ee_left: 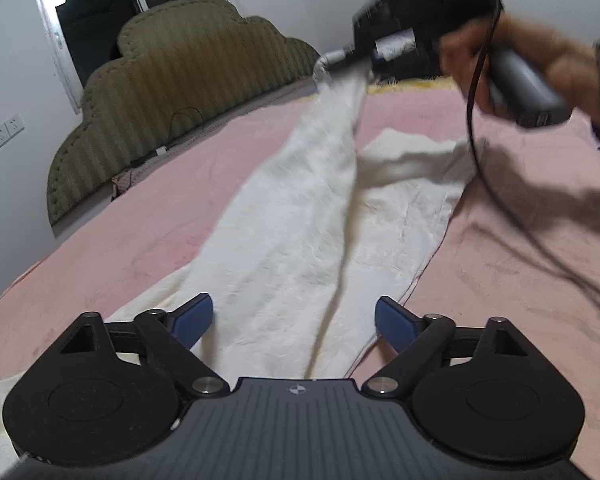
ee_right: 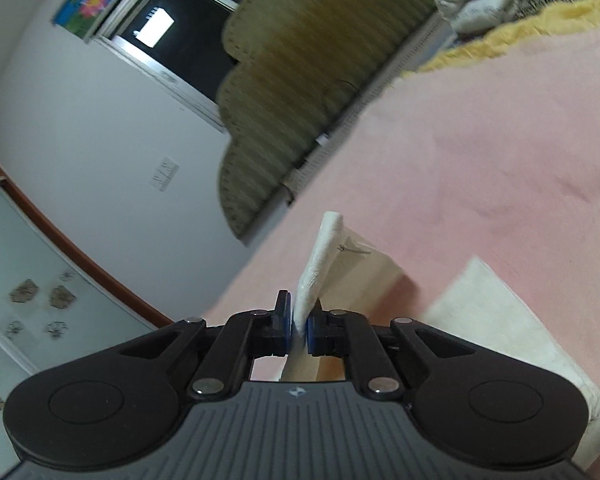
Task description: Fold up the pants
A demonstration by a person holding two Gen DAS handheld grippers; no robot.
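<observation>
Left wrist view: your left gripper (ee_left: 294, 320) gapes wide over the cream pants (ee_left: 300, 232), which run lengthwise toward 1 o'clock on the pink blanket (ee_left: 100, 240). At 2 o'clock, your right gripper (ee_right: 299, 330) pinches one lifted leg end.

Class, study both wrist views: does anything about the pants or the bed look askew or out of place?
Yes. The white pants lie unevenly on the pink blanket: one leg is lifted by the right claw, the other leg is bunched. The left claw is open, idle.
</observation>
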